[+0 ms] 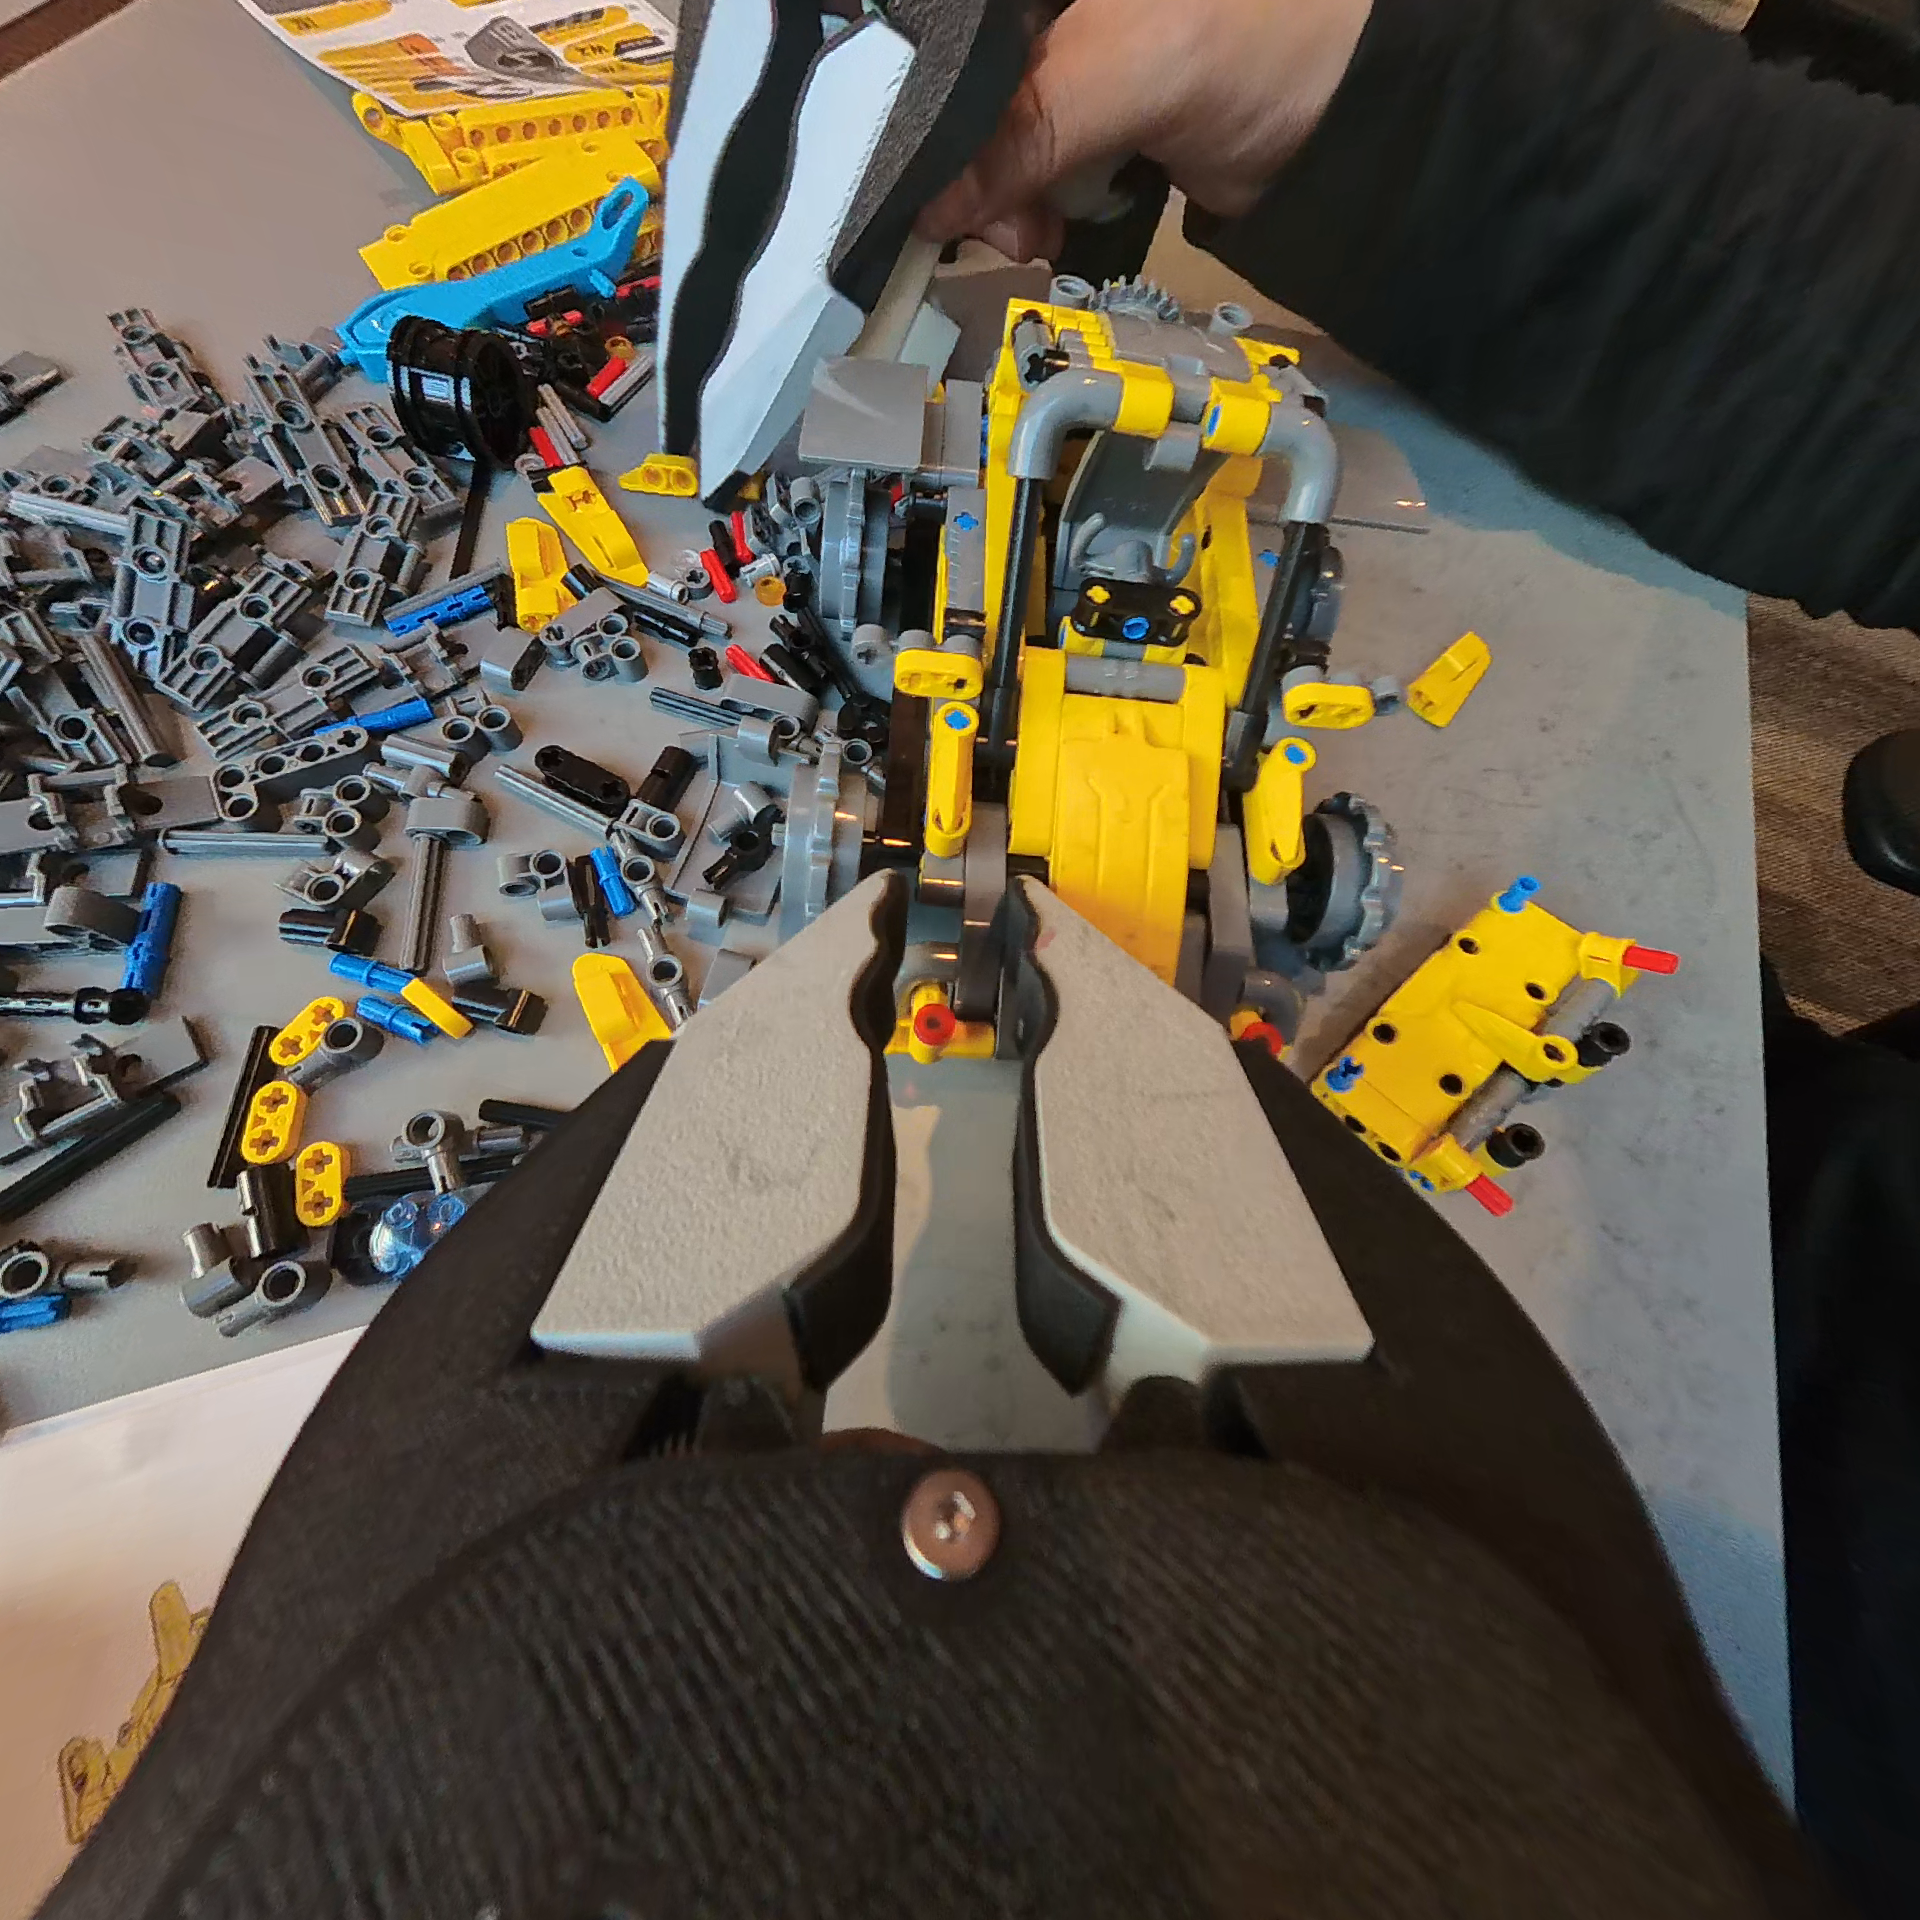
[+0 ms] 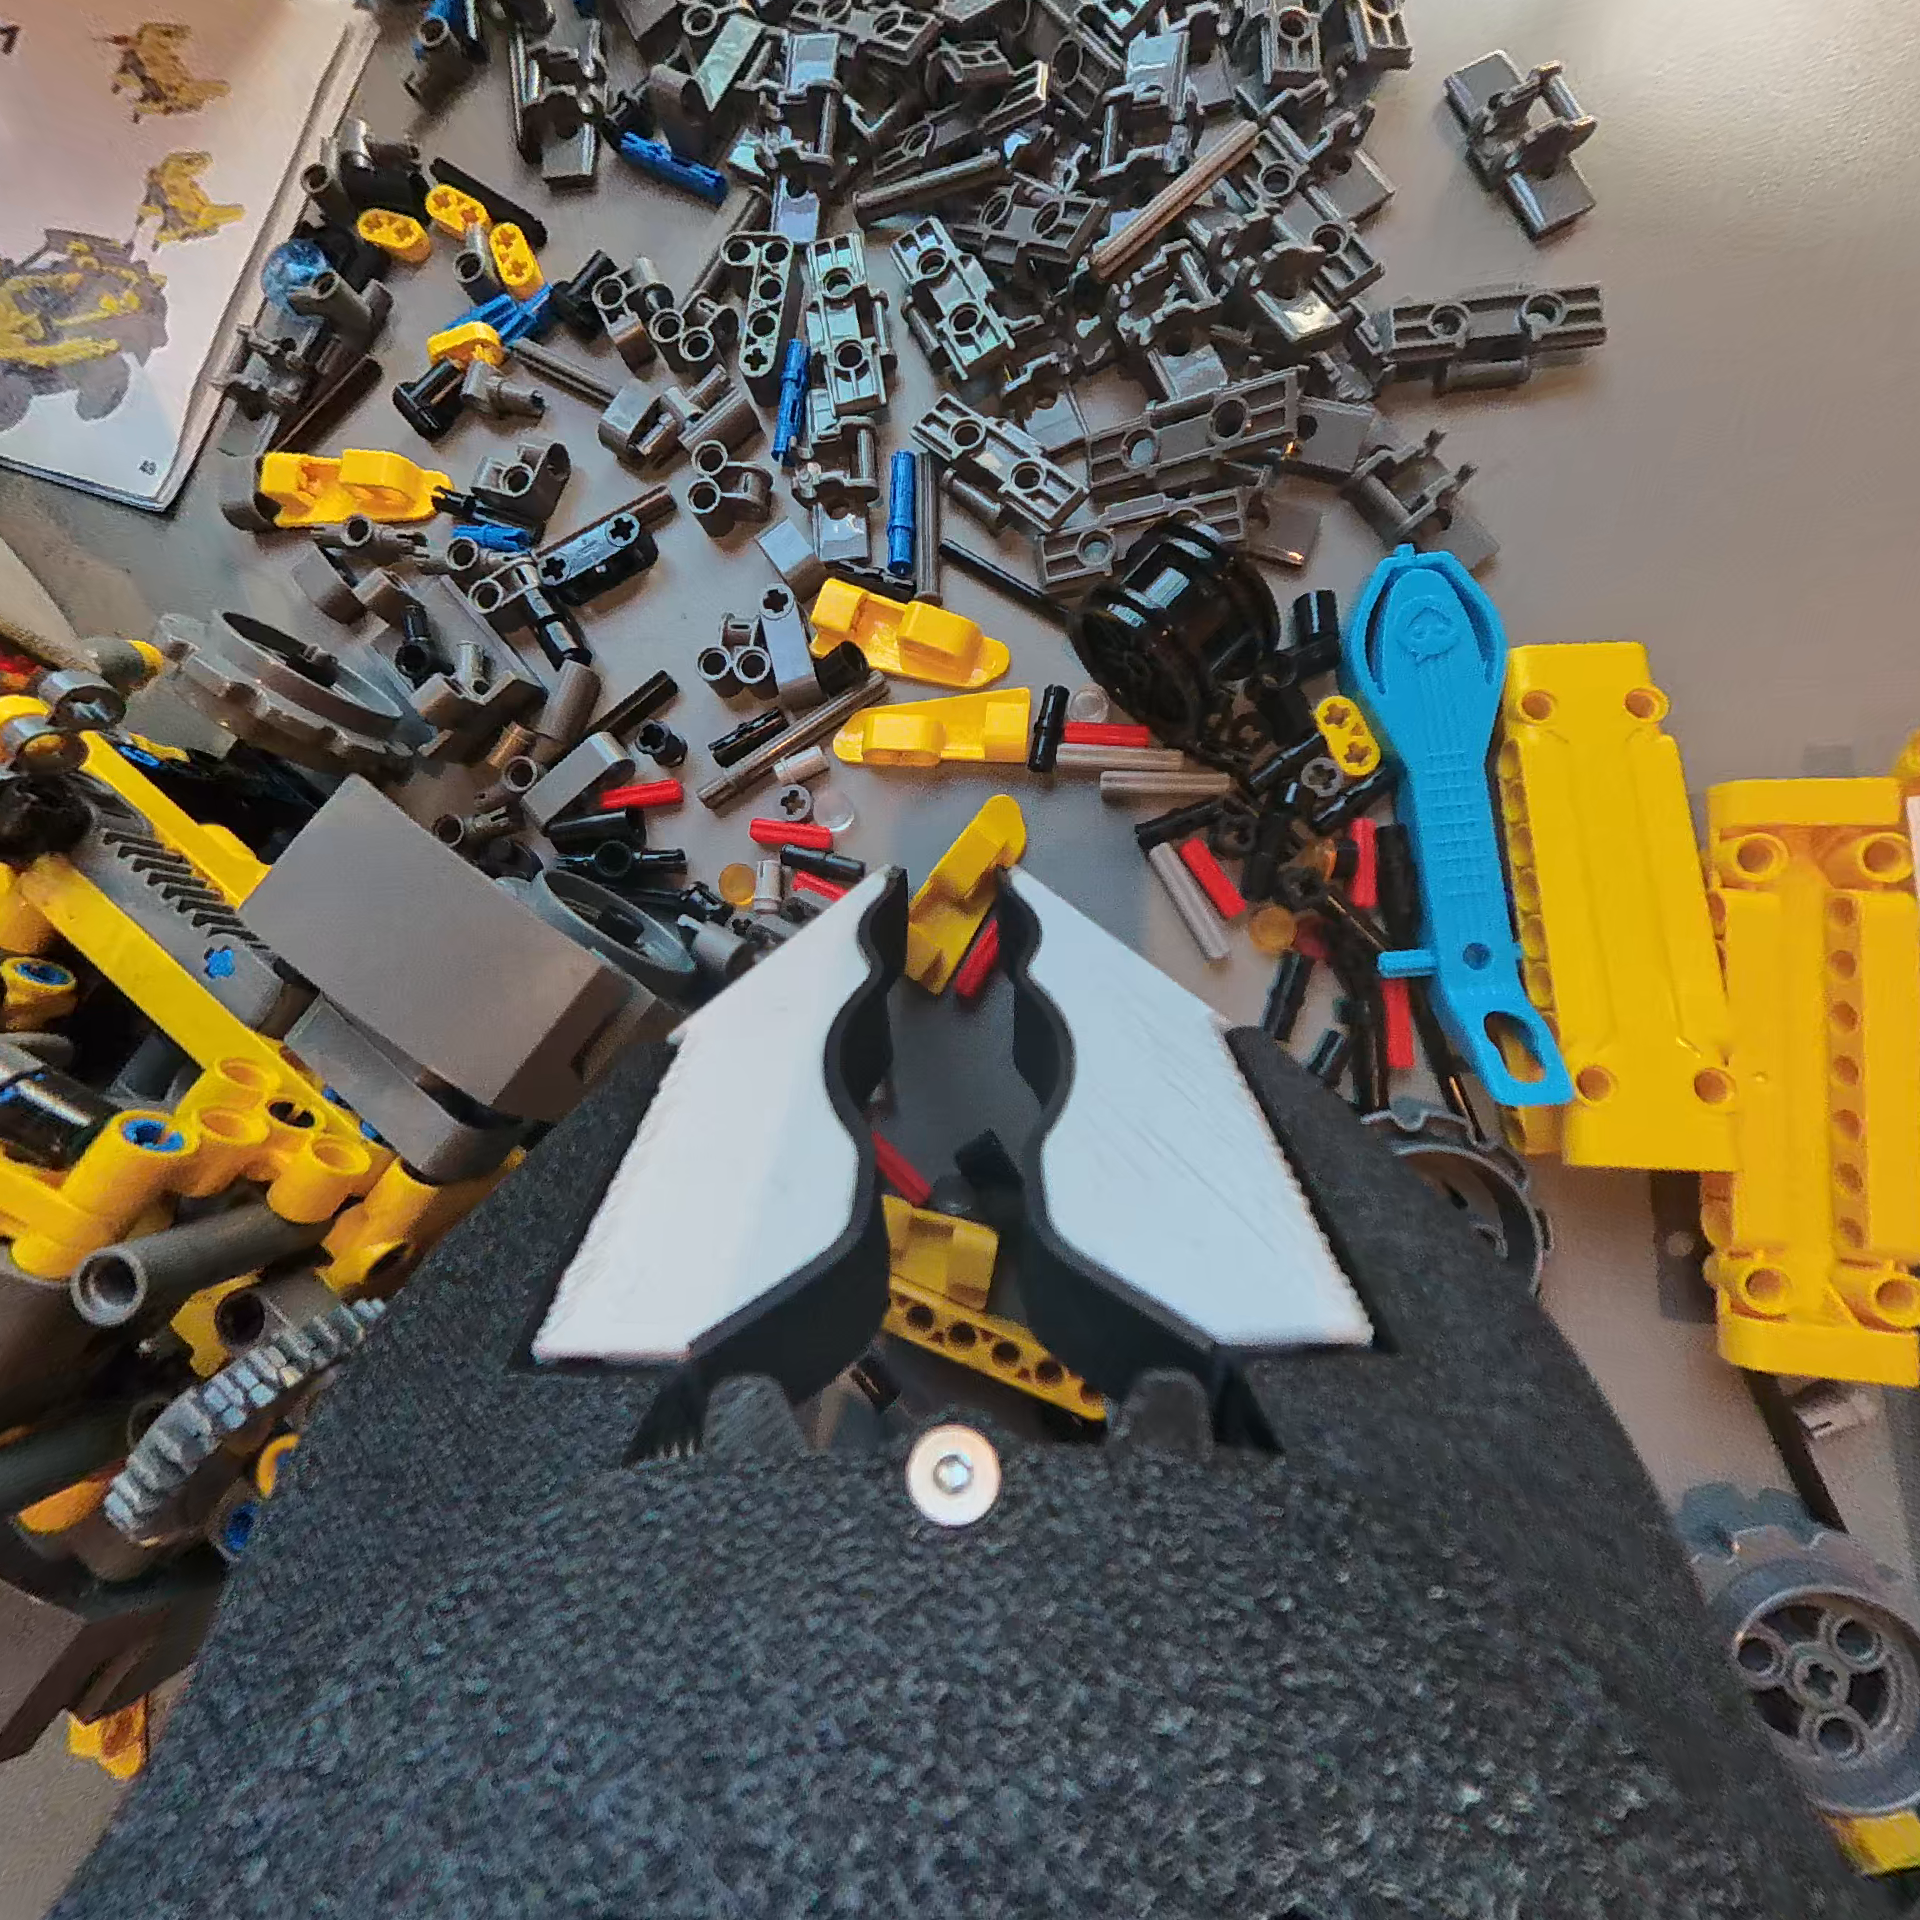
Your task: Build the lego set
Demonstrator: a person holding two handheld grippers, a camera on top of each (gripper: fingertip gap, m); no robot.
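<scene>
Grey table (image 1: 1621, 1195) clutter half-hides left tongs (image 1: 951, 914) gripping the yellow model (image 1: 1117, 665); right tongs (image 2: 948, 894) slightly parted, empty.

Left gripper (image 1: 951, 930) with pale grey wavy-edged fingers, black pads, black textured body, silver screw at six o'clock, right gripper (image 2: 945, 920) alike, black sleeve (image 1: 1621, 270) at two o'clock

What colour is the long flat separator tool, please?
Light blue separator tool, clearest in the right wrist view.

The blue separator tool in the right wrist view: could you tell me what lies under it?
The blue separator tool lies across a long yellow panel on one side and loose black and red pins on the other. Whatever sits directly beneath its body is covered.
</scene>
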